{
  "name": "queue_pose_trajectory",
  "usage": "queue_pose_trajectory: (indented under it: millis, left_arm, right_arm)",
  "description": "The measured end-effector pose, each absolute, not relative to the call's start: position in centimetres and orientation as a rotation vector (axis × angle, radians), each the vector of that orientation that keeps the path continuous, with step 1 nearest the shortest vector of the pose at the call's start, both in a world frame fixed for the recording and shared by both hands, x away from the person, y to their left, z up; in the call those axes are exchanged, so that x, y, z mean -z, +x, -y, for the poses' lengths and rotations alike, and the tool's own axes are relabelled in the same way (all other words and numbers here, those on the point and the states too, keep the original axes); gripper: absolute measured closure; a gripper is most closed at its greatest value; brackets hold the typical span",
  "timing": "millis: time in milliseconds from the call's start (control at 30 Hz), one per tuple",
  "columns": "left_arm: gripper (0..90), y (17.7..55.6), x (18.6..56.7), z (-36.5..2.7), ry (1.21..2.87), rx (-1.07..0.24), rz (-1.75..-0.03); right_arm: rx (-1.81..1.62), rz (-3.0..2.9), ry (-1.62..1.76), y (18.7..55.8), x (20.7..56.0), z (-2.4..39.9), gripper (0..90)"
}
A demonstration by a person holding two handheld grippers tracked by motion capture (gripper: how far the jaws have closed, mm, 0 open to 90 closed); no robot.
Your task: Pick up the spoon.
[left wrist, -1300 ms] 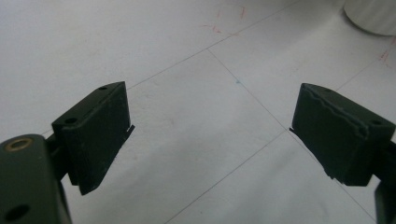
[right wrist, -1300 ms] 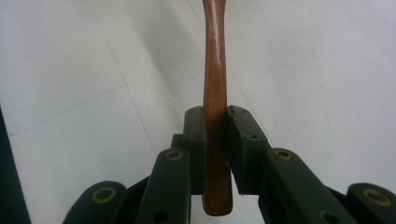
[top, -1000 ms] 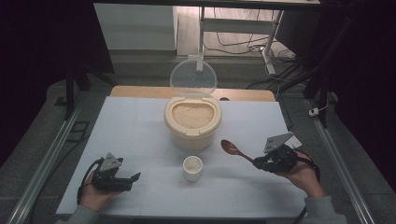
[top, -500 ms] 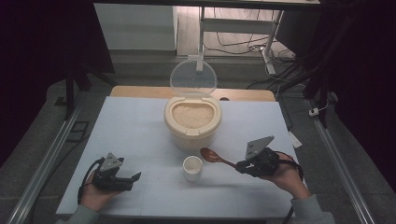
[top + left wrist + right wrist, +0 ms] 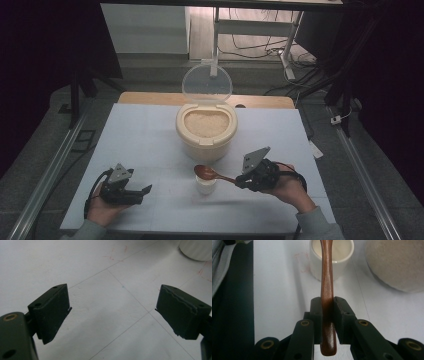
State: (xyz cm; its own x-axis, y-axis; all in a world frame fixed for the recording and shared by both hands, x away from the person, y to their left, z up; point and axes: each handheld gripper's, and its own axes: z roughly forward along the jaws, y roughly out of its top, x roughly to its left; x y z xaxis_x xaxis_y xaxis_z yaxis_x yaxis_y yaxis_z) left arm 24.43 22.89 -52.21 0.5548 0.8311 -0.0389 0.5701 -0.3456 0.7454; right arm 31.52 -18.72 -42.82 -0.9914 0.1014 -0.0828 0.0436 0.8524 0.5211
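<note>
In the high view we held the right gripper (image 5: 241, 181) at the lower right of the frame, its jaws closed on the handle of a brown wooden spoon (image 5: 212, 175). The spoon reached left from the jaws, and its bowl hung directly over a small white cup (image 5: 205, 186) that stood near the lower middle of the frame on the pale bench (image 5: 150, 130). Whether the bowl touched the cup's rim we could not tell.

In the right gripper view the spoon (image 5: 327, 290) ran straight up the middle of the frame, pinched between both pads, with its handle end sticking out below them. Its far end crossed the mouth of the cup (image 5: 337, 258) at the top centre. The rounded side of a cream rice container (image 5: 394, 265) filled the upper right corner.

In the high view that container (image 5: 206, 131) sat at the centre of the frame, just behind the cup, full of pale grains, with its clear lid (image 5: 207, 84) standing upright behind it.

Our left gripper (image 5: 142, 192) rested at the lower left of the high view, well apart from the cup. In the left gripper view its jaws stood wide, with bare bench between them.
</note>
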Motion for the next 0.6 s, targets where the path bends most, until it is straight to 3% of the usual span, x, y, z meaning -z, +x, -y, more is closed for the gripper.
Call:
queue_pose_trajectory:
  millis: [233, 600]
  left_arm:
    - [11.6, 24.2, 51.3, -22.7, 2.042, -0.454, -1.098]
    - [12.4, 23.8, 46.1, -19.7, 2.047, -0.429, -0.904]
  right_arm:
    - [-0.799, -2.926, 0.093, 31.5, 43.0, 17.7, 77.4]
    - [-0.791, -2.922, 0.056, 31.3, 42.8, 16.6, 77.5]
